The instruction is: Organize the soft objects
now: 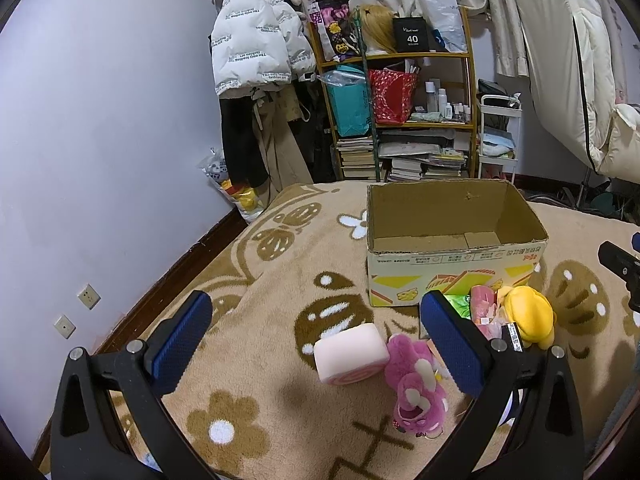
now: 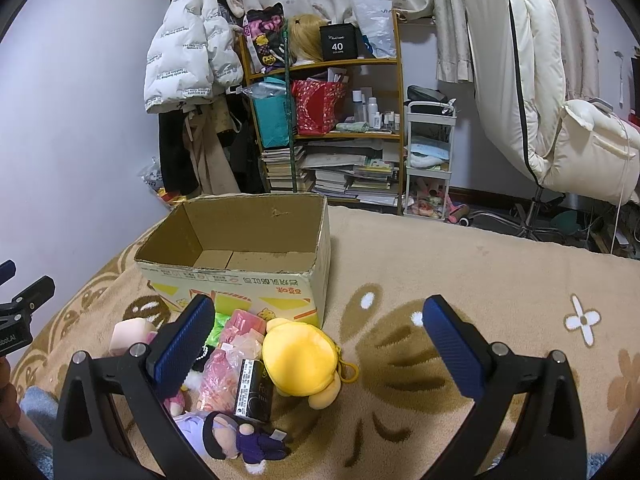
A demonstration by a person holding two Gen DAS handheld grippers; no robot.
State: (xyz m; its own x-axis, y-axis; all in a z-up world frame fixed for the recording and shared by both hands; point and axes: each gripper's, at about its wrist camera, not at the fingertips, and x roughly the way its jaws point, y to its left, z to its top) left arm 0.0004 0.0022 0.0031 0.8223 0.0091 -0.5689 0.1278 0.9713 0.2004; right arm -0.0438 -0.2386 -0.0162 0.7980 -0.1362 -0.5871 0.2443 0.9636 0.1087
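An open empty cardboard box (image 1: pixel 452 276) (image 2: pixel 240 284) stands on the beige blanket. In front of it lie soft toys: a pink roll-cake cushion (image 1: pixel 350 354) (image 2: pixel 128 336), a pink plush bear (image 1: pixel 416 392), a yellow plush (image 1: pixel 528 314) (image 2: pixel 300 356), pink packets (image 2: pixel 228 372), a black box (image 2: pixel 254 394) and a purple-dressed doll (image 2: pixel 244 438). My left gripper (image 1: pixel 320 332) is open and empty, just above the cushion and bear. My right gripper (image 2: pixel 320 336) is open and empty above the yellow plush.
A flower-patterned blanket (image 2: pixel 460 264) covers the bed. Behind it stand a cluttered wooden shelf (image 1: pixel 400 112), hanging coats (image 1: pixel 256 52), a white trolley (image 2: pixel 430 160) and a cream chair (image 2: pixel 560 120). A wall (image 1: pixel 100 140) runs along the left.
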